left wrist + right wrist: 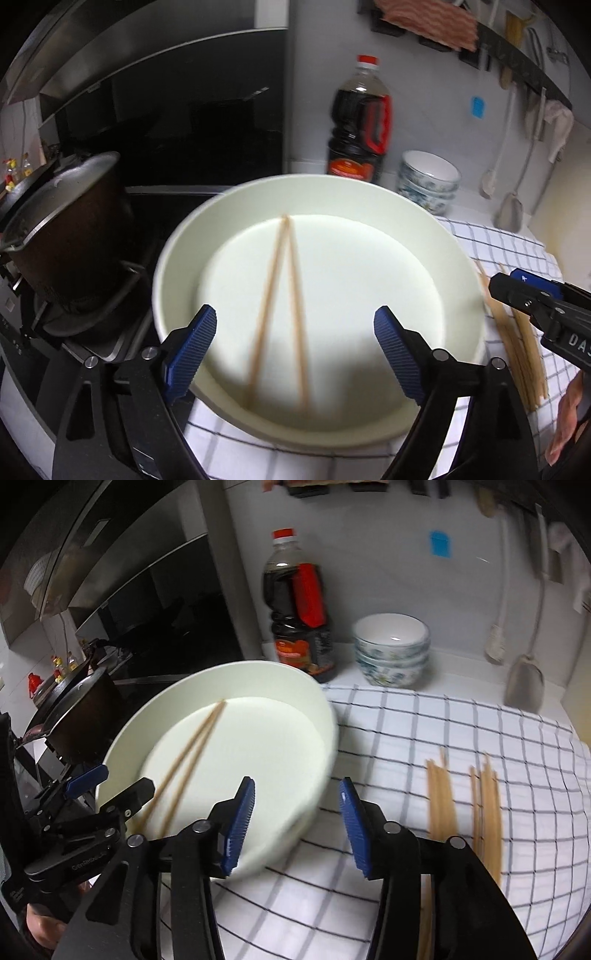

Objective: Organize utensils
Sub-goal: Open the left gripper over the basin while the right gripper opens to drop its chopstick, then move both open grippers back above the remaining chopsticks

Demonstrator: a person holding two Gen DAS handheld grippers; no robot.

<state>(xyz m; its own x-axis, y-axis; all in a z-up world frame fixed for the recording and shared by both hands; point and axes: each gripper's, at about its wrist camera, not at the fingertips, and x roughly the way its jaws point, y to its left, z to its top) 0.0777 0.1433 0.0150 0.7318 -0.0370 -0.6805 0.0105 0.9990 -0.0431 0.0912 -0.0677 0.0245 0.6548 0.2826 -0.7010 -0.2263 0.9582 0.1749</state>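
Note:
A wide white dish stands on a checked cloth, and two wooden chopsticks lie inside it in a narrow V. My left gripper hovers over the dish's near side, open wide, with nothing pressed between its blue pads. My right gripper is open above the dish's right rim and the cloth, holding nothing. To its right, several more chopsticks lie on the cloth in two loose bunches. The right gripper shows at the left view's right edge, and the left gripper at the right view's left edge.
A dark sauce bottle and stacked patterned bowls stand at the back wall. A pot sits on the stove left of the dish. Ladles hang at the right wall. The checked cloth covers the counter.

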